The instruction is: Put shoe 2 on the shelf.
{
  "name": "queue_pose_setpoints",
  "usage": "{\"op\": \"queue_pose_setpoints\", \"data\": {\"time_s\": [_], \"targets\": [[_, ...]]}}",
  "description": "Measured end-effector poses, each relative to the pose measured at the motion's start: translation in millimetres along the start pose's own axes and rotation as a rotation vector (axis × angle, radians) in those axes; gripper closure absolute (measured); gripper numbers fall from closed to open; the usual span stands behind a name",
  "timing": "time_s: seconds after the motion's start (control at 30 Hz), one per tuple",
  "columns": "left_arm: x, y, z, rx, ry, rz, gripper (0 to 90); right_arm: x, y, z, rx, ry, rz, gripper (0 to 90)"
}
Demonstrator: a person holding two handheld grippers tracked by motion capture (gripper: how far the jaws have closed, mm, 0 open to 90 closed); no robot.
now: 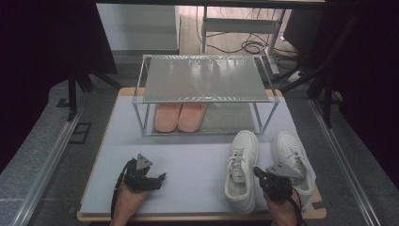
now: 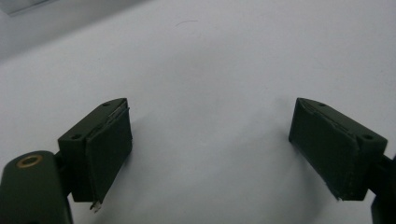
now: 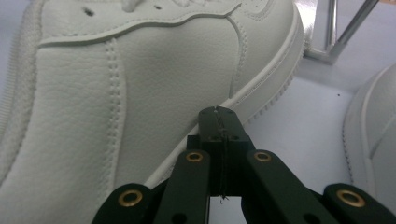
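Here, listed from left to right across the table.

Left gripper (image 1: 161, 178): rests low on the bare mat (image 1: 193, 160), well apart from the shoes. In the left gripper view its jaws stand wide apart with nothing between them.

Rack (image 1: 205, 77): two-tier metal frame at the far middle of the mat. Top shelf bare; a pair of pink slippers (image 1: 180, 116) sits on the left half of the lower shelf, the right half free.

Left white sneaker (image 1: 242, 169): on the mat in front of the rack's right leg, toe pointing toward the rack. Judged light, with a smooth leather-like upper that may slip under hard pads; side panels soft and likely to dent, sole rim and heel counter stiffer. Best hold is probably the padded collar at the heel or the tongue edge, where a jaw can go inside the opening.

Right gripper (image 3: 219, 114): jaws pressed fully together, holding nothing, tip at the sneaker's sole rim (image 3: 261, 88) on its right flank; whether it touches is unclear. It would have to open before any grasp.

Right white sneaker (image 1: 292, 157): just beside the first, same heading, apart from it.
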State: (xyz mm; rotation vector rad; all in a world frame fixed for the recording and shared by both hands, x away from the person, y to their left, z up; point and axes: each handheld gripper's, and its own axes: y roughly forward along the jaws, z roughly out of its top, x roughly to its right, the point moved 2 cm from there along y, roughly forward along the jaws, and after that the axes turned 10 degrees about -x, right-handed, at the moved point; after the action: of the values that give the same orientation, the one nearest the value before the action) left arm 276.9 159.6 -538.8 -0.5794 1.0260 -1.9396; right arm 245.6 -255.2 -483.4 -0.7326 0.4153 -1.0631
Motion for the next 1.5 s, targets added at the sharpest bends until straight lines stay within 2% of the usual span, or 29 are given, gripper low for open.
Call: {"op": "queue_pose_setpoints", "data": {"time_s": [0.1, 0.17, 0.23, 0.3, 0.37, 0.57, 0.67, 0.9, 1.03, 1.17, 1.27, 1.5], "targets": [[-0.1, 0.0, 0.0, 0.0, 0.0, -0.001, 13.3, -0.5, 5.6, -1.0, -0.026, -0.009, -0.037, 90.0], [-0.1, 0.0, 0.0, 0.0, 0.0, -0.001, 13.3, -1.9, 11.1, -1.8, -0.043, -0.014, -0.045, 90.0], [-0.1, 0.0, 0.0, 0.0, -0.001, -0.001, 13.3, -7.0, 21.4, -3.5, -0.062, -0.021, 0.004, 90.0], [-0.1, 0.0, 0.0, 0.0, -0.001, -0.001, 13.3, -12.9, 29.5, -4.8, -0.07, -0.025, 0.031, 90.0], [0.0, 0.0, -0.1, 0.0, 0.0, 0.0, 13.4, -17.5, 34.0, -3.5, -0.052, -0.015, 0.065, 90.0], [0.0, 0.0, 0.0, 0.0, 0.0, -0.001, 13.3, -22.7, 42.1, 3.6, -0.045, -0.019, 0.09, 90.0], [0.1, 0.0, -0.1, 0.001, 0.0, 0.0, 13.4, -20.8, 44.6, 5.3, -0.053, -0.018, 0.076, 90.0], [0.1, 0.0, -0.1, 0.0, 0.0, 0.0, 13.4, -7.7, 50.7, 15.5, -0.023, 0.037, 0.063, 90.0], [0.1, 0.0, -0.1, 0.001, 0.0, 0.0, 13.4, -5.6, 51.8, 20.3, -0.018, 0.026, 0.027, 90.0], [0.0, 0.0, -0.1, 0.0, 0.0, 0.0, 13.4, -1.8, 59.3, 21.1, -0.038, 0.041, 0.028, 90.0], [0.0, 0.0, 0.0, 0.0, 0.0, 0.0, 13.4, -0.3, 62.0, 22.5, -0.034, 0.051, 0.055, 90.0], [0.0, 0.0, -0.1, 0.0, 0.0, -0.001, 13.4, -6.9, 70.8, 31.9, -0.038, 0.028, 0.081, 90.0]]}}
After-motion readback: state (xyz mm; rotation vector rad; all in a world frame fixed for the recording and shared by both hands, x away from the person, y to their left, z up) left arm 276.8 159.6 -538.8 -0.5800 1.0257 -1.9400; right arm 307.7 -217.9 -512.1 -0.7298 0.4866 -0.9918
